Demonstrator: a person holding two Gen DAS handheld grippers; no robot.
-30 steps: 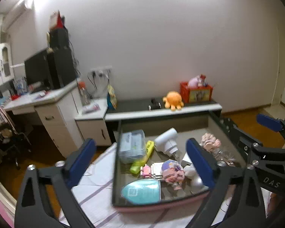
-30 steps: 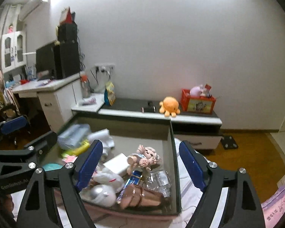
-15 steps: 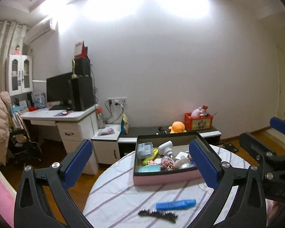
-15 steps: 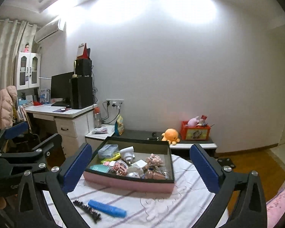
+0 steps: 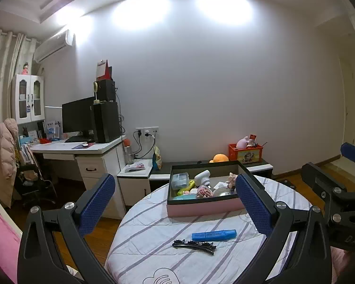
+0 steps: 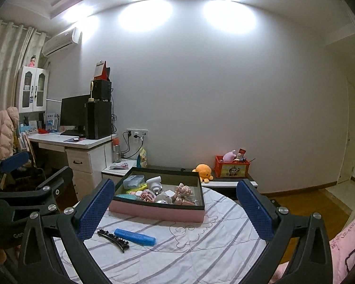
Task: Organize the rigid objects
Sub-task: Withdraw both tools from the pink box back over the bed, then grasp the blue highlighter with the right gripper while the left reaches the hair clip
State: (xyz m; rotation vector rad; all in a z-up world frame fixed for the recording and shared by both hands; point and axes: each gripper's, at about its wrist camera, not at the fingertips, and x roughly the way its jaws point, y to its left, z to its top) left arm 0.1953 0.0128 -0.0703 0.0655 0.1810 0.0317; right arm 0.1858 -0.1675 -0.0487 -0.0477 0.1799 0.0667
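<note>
A pink-sided box [image 5: 202, 207] [image 6: 157, 209] with dark inner walls sits at the far side of a round table [image 5: 177, 258] [image 6: 201, 243] under a striped white cloth. It holds several small items, among them a white device [image 5: 202, 177] and a doll [image 6: 183, 190]. In front of it lie a blue marker [image 5: 214, 235] [image 6: 135, 236] and a black hair clip [image 5: 193, 245] [image 6: 113, 236]. My left gripper [image 5: 175, 203] and my right gripper [image 6: 175, 207] both hang open and empty, back from the box, above the table's near side.
A white desk [image 5: 82, 150] with a monitor and speakers stands at the left. Behind the table runs a low cabinet [image 6: 224, 182] bearing an orange plush [image 6: 203, 170] and a red toy box [image 6: 232, 166]. A wooden floor lies at the right.
Both grippers have pulled back and a little up from right over the box, so the whole table, marker and hair clip now show. The right jaws have widened.
</note>
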